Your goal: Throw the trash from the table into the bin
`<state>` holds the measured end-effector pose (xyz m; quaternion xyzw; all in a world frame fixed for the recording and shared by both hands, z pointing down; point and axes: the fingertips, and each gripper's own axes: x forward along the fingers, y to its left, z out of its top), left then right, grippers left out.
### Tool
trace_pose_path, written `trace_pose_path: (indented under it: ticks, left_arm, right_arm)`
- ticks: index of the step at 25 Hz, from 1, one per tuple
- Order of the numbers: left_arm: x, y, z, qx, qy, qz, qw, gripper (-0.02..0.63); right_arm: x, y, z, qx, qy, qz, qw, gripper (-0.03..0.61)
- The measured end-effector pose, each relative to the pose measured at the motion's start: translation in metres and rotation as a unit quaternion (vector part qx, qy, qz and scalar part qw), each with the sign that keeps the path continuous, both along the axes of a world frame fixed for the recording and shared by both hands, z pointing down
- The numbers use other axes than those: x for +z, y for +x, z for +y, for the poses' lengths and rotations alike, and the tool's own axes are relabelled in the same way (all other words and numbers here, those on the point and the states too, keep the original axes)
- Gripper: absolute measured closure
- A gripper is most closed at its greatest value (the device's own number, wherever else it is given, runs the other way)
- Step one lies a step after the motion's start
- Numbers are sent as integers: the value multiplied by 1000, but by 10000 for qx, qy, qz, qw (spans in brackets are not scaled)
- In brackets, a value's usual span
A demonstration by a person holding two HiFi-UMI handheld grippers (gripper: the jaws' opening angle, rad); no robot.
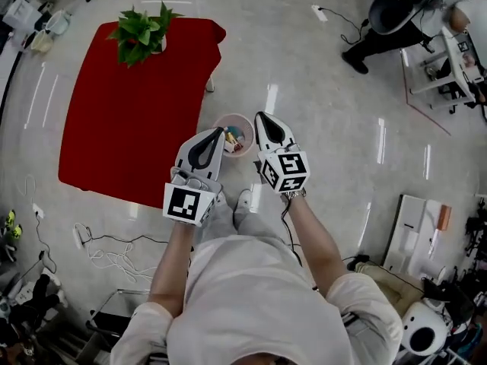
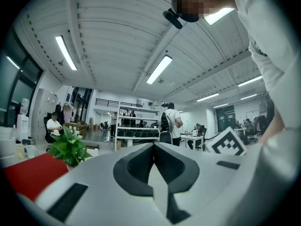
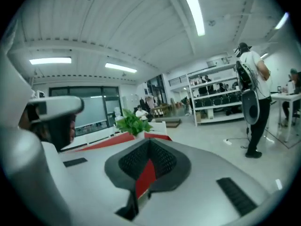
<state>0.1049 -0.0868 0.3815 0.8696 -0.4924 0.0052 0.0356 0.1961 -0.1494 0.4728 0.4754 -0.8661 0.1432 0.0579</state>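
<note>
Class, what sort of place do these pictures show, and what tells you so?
Probably a large open-plan lab or workshop: long ceiling strip lights, open shelving racks, and loose cables across a polished floor.

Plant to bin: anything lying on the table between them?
No. In the head view, the red table between the plant and the bin is bare.

I see the round pink bin [image 1: 247, 124] upright on the floor, trash [image 1: 232, 137] inside, showing between my left tool [image 1: 220, 131] and right tool [image 1: 260, 117], beside the red surface [image 1: 129, 120].
</note>
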Motion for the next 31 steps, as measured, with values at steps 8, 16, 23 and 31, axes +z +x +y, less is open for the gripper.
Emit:
trace_pose_path:
  ticks: [8, 16, 23, 31]
  left_arm:
    - [-71, -54, 36, -1006, 608, -39, 9931, 607]
    - [-80, -102, 82, -2033, 714, -130, 9764, 607]
    - [-84, -134, 114, -2561, 709, -287, 9636, 607]
    - [-105, -176, 146, -2787, 793, -357, 9564, 607]
  right_arm:
    - [-149, -60, 76, -1026, 1234, -682, 9847, 569]
    - [-172, -107, 107, -2002, 1370, -871, 9662, 569]
    - [-180, -144, 127, -2559, 1347, -1046, 9515, 569]
    - [-207, -190, 152, -2792, 1469, -1110, 9424, 569]
